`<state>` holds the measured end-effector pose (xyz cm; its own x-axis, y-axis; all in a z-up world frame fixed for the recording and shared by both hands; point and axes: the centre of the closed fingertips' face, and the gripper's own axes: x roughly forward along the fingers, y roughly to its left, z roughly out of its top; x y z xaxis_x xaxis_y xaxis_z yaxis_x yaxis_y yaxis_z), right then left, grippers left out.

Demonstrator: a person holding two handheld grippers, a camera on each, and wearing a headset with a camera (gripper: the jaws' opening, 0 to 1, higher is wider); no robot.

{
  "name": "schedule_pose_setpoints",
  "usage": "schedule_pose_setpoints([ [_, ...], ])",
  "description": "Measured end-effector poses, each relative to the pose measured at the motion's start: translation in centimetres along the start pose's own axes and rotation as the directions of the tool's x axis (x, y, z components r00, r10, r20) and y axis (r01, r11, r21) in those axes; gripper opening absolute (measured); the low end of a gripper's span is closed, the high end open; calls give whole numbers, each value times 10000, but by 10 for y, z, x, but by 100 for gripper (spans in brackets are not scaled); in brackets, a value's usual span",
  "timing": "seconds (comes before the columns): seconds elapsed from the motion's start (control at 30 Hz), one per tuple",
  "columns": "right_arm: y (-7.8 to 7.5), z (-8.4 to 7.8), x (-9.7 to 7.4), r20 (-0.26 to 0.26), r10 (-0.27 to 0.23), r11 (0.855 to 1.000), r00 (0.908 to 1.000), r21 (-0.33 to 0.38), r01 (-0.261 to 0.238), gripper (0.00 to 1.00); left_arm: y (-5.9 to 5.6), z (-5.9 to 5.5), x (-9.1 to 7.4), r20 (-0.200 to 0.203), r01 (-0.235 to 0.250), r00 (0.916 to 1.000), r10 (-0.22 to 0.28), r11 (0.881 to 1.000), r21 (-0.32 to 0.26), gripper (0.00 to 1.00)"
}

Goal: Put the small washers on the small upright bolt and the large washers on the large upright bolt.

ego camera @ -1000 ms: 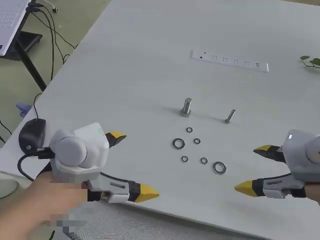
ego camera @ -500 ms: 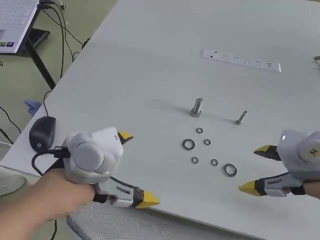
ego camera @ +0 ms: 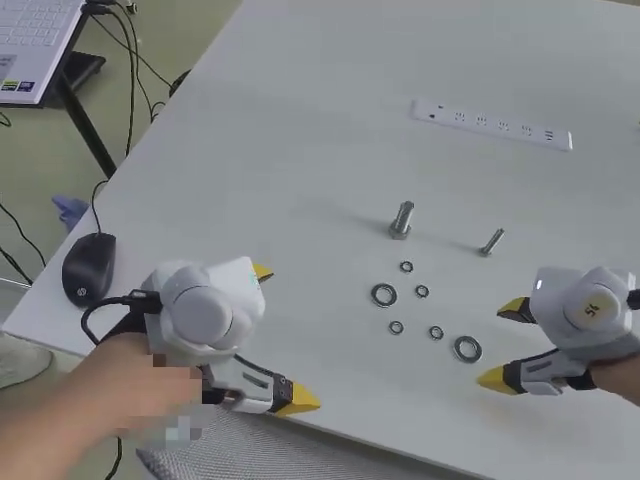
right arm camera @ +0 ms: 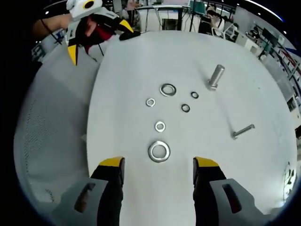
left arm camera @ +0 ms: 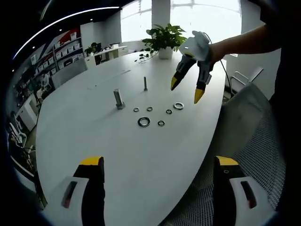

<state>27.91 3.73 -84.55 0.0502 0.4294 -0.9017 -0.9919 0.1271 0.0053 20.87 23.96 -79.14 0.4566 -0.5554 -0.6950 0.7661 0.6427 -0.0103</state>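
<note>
Left hand-held gripper (ego camera: pixel 281 337): mine, released. Its yellow-tipped jaws are spread wide with nothing between them. It hovers at the near edge of the desk (ego camera: pixel 280 150), well apart from the washers.
Right hand-held gripper (ego camera: pixel 502 343): mine, likewise released, jaws apart and empty. Its tips hang just beside the nearer large washer.
Nearer large washer (right arm camera: pixel 159 151): lies flat on the desk. In the right gripper view it sits just ahead of my jaw tips, in line with the gap between them and touching neither.
Farther large washer (ego camera: pixel 384 295): lies flat, near the large bolt and on my side of it, apart from the other washers.
Small washers (ego camera: pixel 422 292): four in all, each flat on the desk. Two lie closer to the bolts and two closer to me, scattered between the two large washers.
Large bolt (ego camera: pixel 401 220): stands upright on its head, beyond the washers.
Small bolt (ego camera: pixel 491 242): stands to the right of the large bolt and apart from it, thin-shanked. The left gripper view shows it upright.
Power strip (ego camera: pixel 492 126): white, lies flat farther back on the desk, well behind both bolts.
Mouse (ego camera: pixel 88 267): black and corded, at the desk's left edge, near my left hand-held gripper.
Potted plant (left arm camera: pixel 164 40): at the desk's far end as seen in the left gripper view.
</note>
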Motion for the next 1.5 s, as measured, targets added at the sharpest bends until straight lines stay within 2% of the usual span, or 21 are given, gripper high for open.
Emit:
schedule_pose_setpoints([
  [0.23,2,1,14,-435,233,9982,9988,-550,-257,55,-1,1,1,116,-20,9999,19,9999,108,95],
  [0.33,2,2,18,-538,266,9970,9982,-711,-304,54,-1,1,1,185,-47,9998,48,10000,-43,94],
  [0.53,1,1,26,-803,510,9935,9955,-978,-588,50,-3,0,2,129,-6,9999,8,10000,-99,92],
  [0.67,0,-5,27,-1191,489,9891,9917,-1320,-646,48,-1,6,3,241,-68,9997,69,10000,-57,91],
  [0.77,0,-7,28,-1276,497,9873,9906,-1433,-680,48,1,9,3,346,-139,9993,144,9998,-151,91],
  [0.83,1,-11,31,-1422,513,9855,9885,-1532,-731,48,1,8,4,333,-114,9994,121,9997,-210,90],
  [1.0,0,-9,31,-1276,479,9871,9907,-1455,-664,47,-1,5,5,304,-70,9995,80,9994,-350,89],
  [1.2,0,-9,31,-1443,498,9855,9883,-1538,-721,45,-1,4,5,292,-69,9995,80,9992,-383,87],
  [1.33,-1,-7,31,-1511,478,9851,9874,-1564,-716,39,-2,1,5,208,-17,9998,26,9991,-424,86],
  [1.5,-3,-7,31,-1788,416,9836,9830,-1653,-717,34,-3,2,6,321,-15,9995,32,9986,-532,84],
])
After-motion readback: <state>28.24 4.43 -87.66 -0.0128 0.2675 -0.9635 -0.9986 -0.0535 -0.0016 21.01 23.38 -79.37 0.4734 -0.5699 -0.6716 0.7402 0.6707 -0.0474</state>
